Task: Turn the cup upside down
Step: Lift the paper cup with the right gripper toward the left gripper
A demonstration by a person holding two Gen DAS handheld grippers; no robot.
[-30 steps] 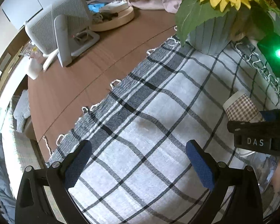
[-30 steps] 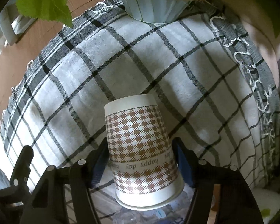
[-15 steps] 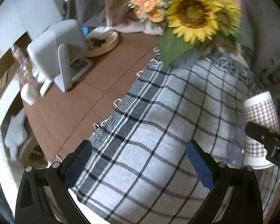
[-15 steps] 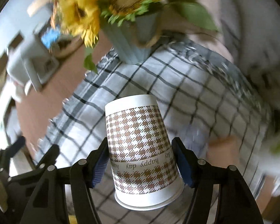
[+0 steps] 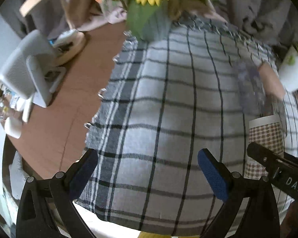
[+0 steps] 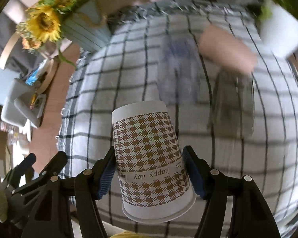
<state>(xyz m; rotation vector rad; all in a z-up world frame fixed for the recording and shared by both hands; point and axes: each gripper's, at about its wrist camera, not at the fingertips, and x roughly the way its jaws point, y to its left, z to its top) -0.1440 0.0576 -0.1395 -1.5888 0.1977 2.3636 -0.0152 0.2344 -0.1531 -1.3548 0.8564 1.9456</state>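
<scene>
The right gripper (image 6: pixel 149 175) pinches the cup (image 6: pixel 150 158), rim toward the camera, seemingly mid-flip; next, lower it rim-down onto the counter (image 6: pixel 218 158). The left gripper (image 5: pixel 148 171) is spread, empty.

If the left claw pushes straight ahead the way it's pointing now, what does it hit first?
Most likely the plaid cloth on the table; nothing stands between the open left claw and it. Depth is unclear.

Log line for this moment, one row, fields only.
right gripper: shut on paper cup | cup: inverted, rim toward camera | left gripper: open, nothing held | below: plaid cloth
</scene>
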